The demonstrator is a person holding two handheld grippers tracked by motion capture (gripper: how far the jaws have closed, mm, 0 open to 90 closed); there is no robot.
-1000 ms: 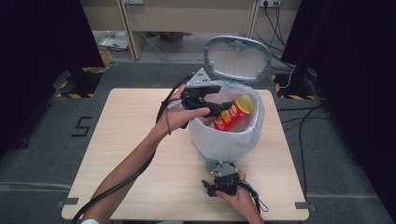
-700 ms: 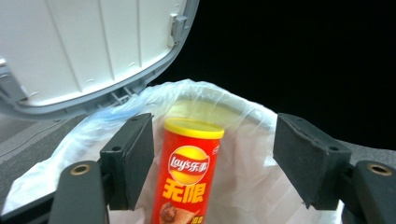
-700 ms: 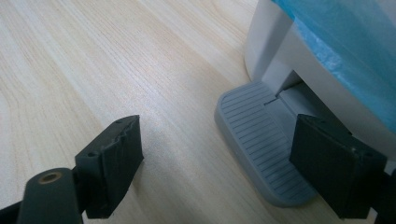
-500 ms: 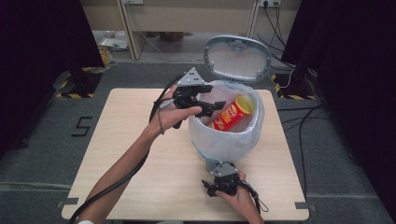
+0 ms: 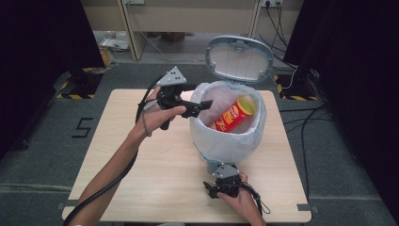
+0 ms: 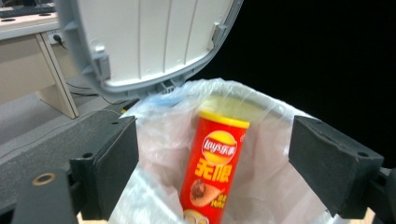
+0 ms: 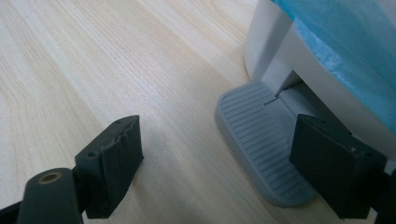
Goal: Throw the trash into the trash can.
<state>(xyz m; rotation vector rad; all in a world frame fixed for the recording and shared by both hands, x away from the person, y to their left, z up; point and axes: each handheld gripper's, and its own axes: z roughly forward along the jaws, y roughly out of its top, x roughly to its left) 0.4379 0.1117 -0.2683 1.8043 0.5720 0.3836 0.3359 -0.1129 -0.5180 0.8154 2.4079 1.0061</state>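
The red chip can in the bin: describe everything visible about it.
The chip can is a red tube with a yellow rim at its upper end and a yellow-and-red logo, yellow characters and a picture of chips on its side. It looks like printed cardboard. It lies tilted inside the bin, upper end toward the far wall, resting against the thin translucent bag that lines the bin. The open left gripper is at the bin's rim, apart from the can.

My arms were bare; each black hand-held gripper [image 5: 181, 100] carried a grey triangular plate and trailed a black cable.
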